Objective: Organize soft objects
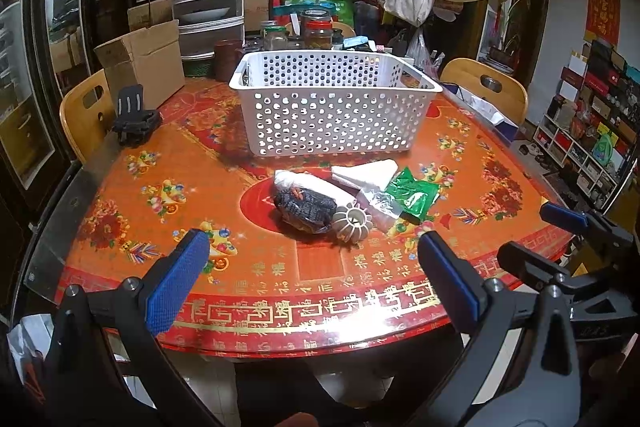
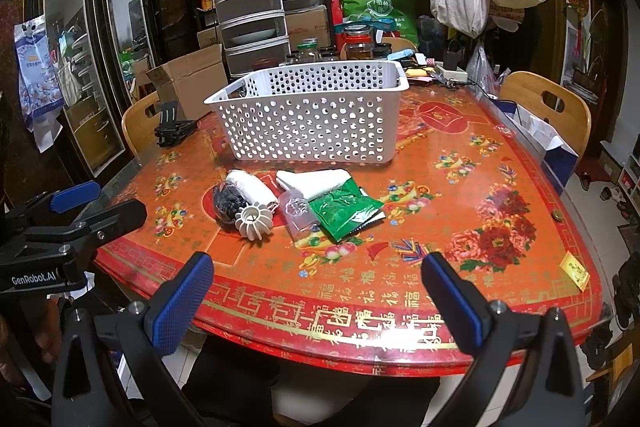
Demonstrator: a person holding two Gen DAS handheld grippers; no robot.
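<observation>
Both grippers are held over the near edge of the table [image 1: 120, 211], fingers spread wide and nothing gripped: the left gripper [image 1: 312, 279] and the right gripper [image 2: 316, 291]. The soft items are clustered at the table's middle, just before the basket [image 1: 332, 107]: a dark bundle [image 1: 306, 207], a white roll [image 1: 308, 183], a ribbed ball [image 1: 354, 223], a folded cloth [image 1: 366, 175], a clear bag [image 1: 376, 205] and a green packet [image 1: 414, 195].
</observation>
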